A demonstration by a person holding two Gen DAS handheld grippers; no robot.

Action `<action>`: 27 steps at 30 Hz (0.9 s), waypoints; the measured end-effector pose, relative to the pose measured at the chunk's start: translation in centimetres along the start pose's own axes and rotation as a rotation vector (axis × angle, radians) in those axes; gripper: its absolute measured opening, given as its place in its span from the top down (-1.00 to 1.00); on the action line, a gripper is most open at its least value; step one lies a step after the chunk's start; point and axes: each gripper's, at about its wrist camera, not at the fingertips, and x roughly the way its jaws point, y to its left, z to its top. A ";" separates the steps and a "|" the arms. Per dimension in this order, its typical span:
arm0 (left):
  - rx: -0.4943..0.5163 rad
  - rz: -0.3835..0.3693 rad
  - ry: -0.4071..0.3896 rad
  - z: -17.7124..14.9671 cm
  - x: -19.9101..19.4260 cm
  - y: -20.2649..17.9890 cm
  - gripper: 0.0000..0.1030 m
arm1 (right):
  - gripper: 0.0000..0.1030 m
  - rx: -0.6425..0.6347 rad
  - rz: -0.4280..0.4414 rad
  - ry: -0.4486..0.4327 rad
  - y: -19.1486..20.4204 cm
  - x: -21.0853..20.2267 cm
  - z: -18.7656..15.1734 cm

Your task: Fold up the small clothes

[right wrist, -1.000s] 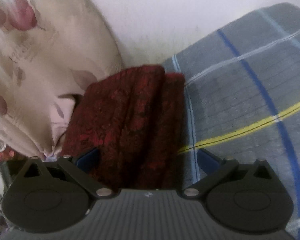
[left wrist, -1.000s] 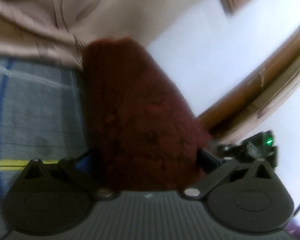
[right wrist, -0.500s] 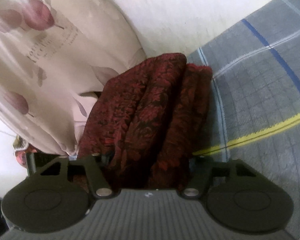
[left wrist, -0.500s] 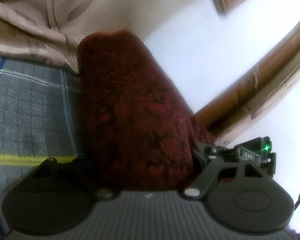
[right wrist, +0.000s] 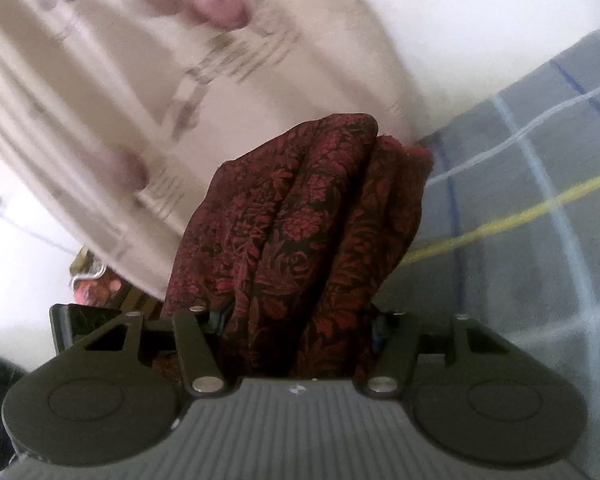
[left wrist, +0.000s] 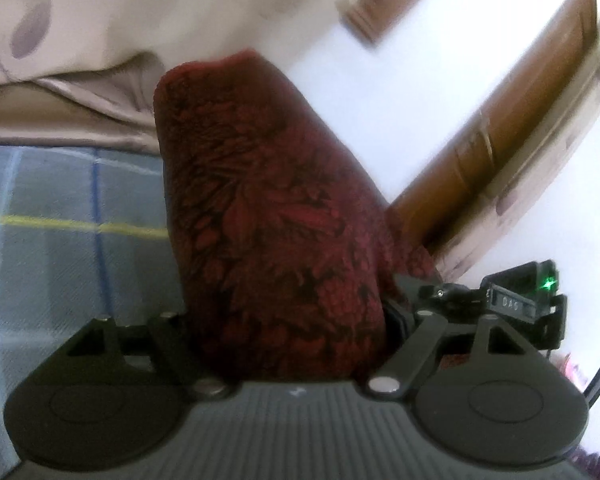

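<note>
A dark red garment with a leaf and flower print (left wrist: 268, 216) is folded into a thick bundle and fills the middle of both wrist views (right wrist: 300, 224). My left gripper (left wrist: 286, 320) is shut on one end of it; the cloth hides the fingertips. My right gripper (right wrist: 296, 320) is shut on the other end, its jaws pressed into the folds. The bundle is held above a grey checked bedsheet (left wrist: 60, 216) with blue, white and yellow lines (right wrist: 540, 240). The other gripper's body with a green light (left wrist: 532, 292) shows at the right of the left wrist view.
A beige pillow with pink flower print (right wrist: 120, 100) lies close behind the garment, also seen in the left wrist view (left wrist: 80, 40). A white wall (left wrist: 380, 100) and a brown wooden door frame (left wrist: 500, 152) stand beyond.
Both grippers closed on the garment over the last second. The bundle has since been lifted and tilted, and the pillow now looms larger behind it.
</note>
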 end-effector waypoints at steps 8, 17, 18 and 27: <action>0.026 0.045 0.011 -4.6 -4.9 1.3 -0.58 | -0.17 -0.017 -0.012 0.016 4.1 0.1 -7.4; 0.044 0.067 -0.018 -7.7 -4.8 2.9 -0.61 | -0.17 -0.023 -0.065 0.029 4.3 1.5 -11.3; 0.052 0.080 -0.021 -8.0 -4.6 2.9 -0.62 | -0.17 -0.017 -0.070 0.033 4.1 1.5 -11.5; 0.121 0.267 -0.150 -9.8 -5.7 1.1 -0.95 | -0.40 -0.072 -0.154 0.008 4.5 1.6 -13.0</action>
